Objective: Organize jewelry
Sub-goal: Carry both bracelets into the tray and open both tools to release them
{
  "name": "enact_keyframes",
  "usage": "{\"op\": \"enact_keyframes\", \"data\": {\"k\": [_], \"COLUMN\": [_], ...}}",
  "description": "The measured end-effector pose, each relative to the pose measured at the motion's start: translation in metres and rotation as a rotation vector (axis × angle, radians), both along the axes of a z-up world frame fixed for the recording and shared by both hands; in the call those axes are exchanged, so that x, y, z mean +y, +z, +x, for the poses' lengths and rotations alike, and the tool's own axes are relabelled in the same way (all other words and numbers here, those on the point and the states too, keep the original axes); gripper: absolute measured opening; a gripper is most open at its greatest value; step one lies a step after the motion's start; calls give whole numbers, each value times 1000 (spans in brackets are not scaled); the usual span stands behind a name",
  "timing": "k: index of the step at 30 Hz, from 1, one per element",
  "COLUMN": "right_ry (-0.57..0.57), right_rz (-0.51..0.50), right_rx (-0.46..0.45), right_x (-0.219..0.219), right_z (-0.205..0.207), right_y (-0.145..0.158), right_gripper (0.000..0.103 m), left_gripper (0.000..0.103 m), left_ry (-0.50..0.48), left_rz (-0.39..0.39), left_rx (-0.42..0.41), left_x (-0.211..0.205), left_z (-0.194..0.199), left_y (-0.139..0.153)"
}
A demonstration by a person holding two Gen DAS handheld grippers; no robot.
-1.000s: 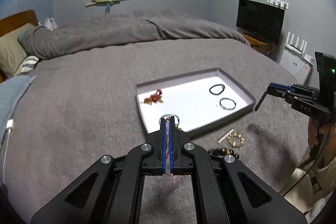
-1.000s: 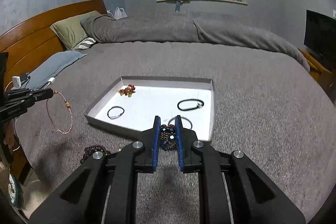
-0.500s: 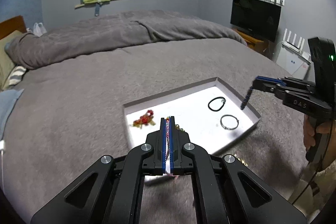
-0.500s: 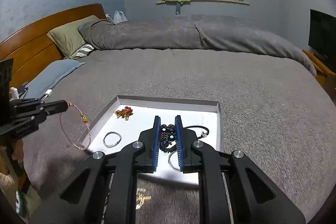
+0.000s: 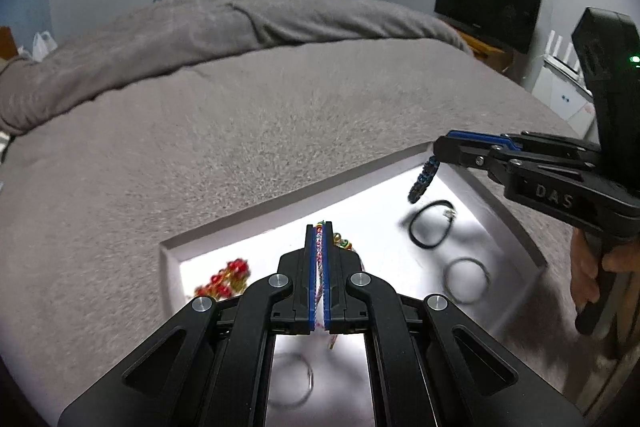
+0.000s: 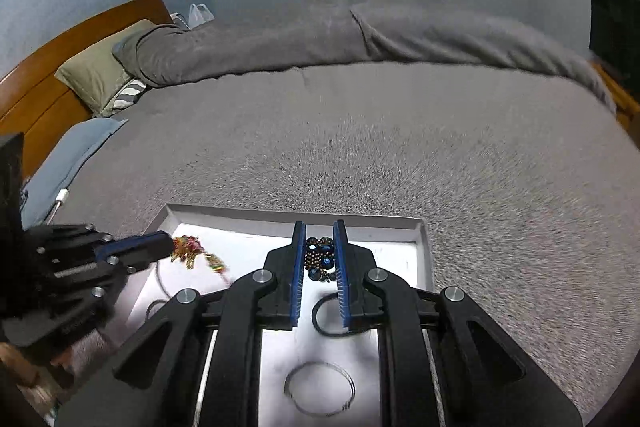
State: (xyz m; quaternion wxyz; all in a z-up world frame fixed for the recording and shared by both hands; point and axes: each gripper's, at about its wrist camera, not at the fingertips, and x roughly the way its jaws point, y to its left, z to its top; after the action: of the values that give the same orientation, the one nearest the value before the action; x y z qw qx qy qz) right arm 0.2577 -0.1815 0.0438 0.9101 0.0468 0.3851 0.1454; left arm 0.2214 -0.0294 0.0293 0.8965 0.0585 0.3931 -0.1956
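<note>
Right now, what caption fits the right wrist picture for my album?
Right gripper carries a dark blue beaded bracelet over the white tray.

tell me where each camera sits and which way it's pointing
Left wrist: on the left gripper, looking along its fingers over the white tray on the grey bed; the right gripper and the person's hand show at right.
Right wrist: on the right gripper, facing over the tray toward the headboard; the left gripper shows at left.
Shared: tray, bed, black band, each other's gripper.
</note>
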Motion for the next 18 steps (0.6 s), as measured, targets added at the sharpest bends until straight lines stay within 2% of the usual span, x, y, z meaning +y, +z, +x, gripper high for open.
{"op": "enact_keyframes", "data": {"k": [8,12,18], "right_ry": [-38,-56,-72], "right_rz": [-52,-72,-75], "right_rx": [66,85,125], "right_x": [0,-2,-5], "right_z": [18,21,25], "right_y": [-18,-24,-33], "right_gripper": [14,14,14], "left_gripper": [3,3,3], "left_ry": [44,52,62], "left_rz": [48,86,93], "left_rx": [53,60,79], "left_x": [1,4,11], "left_z": [28,32,33], "left_y": [-24,-33,-39]}}
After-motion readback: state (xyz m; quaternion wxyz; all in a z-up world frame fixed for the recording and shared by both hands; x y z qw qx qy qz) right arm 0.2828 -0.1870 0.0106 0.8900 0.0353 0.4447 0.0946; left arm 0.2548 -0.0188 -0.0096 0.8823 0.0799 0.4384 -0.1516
